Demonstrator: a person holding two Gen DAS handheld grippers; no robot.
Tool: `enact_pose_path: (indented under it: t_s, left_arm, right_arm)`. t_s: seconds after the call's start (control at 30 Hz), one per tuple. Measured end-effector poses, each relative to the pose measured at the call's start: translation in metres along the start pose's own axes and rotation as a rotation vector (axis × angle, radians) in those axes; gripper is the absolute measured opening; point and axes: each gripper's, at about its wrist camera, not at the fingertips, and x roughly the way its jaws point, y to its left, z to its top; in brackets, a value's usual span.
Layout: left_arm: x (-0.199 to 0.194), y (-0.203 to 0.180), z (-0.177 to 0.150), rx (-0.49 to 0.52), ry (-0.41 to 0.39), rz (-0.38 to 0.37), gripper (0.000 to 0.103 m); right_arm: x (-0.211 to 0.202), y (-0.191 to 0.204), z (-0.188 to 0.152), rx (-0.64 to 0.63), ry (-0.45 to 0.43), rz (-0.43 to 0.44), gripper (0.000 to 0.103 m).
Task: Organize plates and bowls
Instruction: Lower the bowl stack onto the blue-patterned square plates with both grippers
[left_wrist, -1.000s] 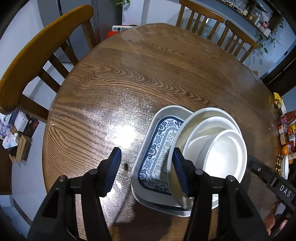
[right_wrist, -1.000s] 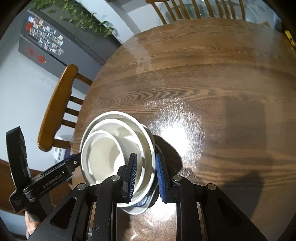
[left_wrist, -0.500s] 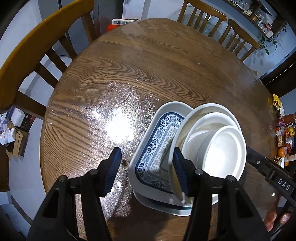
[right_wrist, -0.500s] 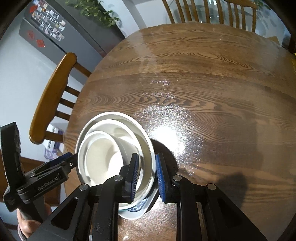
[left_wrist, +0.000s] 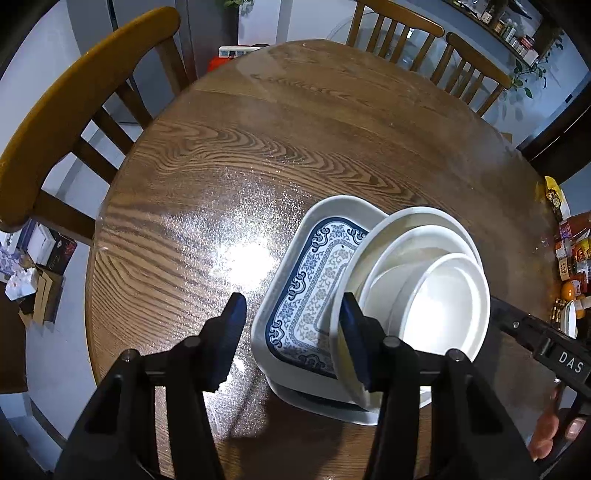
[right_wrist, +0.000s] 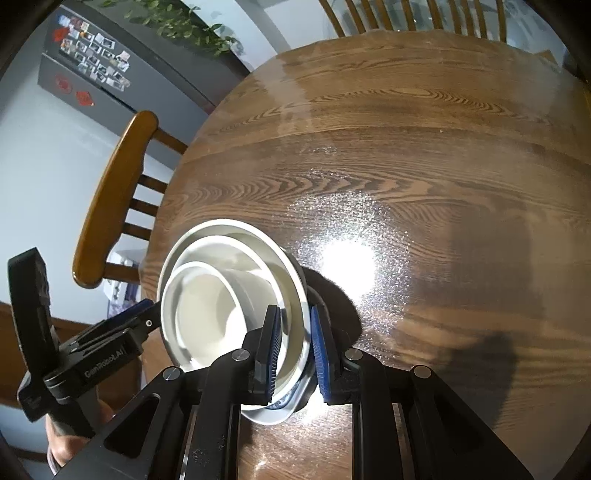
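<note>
A: Left of the figure: where does the left gripper (left_wrist: 293, 338) stand?

B: Its jaws are closing around the near-left rim of the blue-patterned tray (left_wrist: 314, 295), nothing pressed yet. That tray rests on a white tray (left_wrist: 332, 404) on the table (left_wrist: 258, 147).

A: And to the right?

B: 3 nested white bowls (left_wrist: 424, 295), tilted, their left edge on the patterned tray. The right gripper (right_wrist: 293, 350) is clenched on the largest bowl's near rim. Being the hand on the bowls, it likely leads; the tray's long axis runs away from the left gripper.
</note>
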Motion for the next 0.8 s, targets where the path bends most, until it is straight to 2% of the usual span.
enact_pose_path:
  t_s: [0.33,0.57,0.8]
  left_arm:
    - [-0.001,-0.004,-0.008,-0.001,0.020,-0.023,0.035]
    - [-0.002,-0.002,-0.013,-0.008,0.038,-0.032,0.035]
    - [-0.007,0.001,-0.011,-0.038,0.022,-0.027,0.039]
  right_arm:
    - [0.000,-0.002,-0.010,0.005,0.037,0.019,0.018]
    - [0.003,-0.005,-0.015,0.018,0.075,0.048,0.018]
    - [0.005,-0.006,-0.013,0.048,0.068,0.057,0.018]
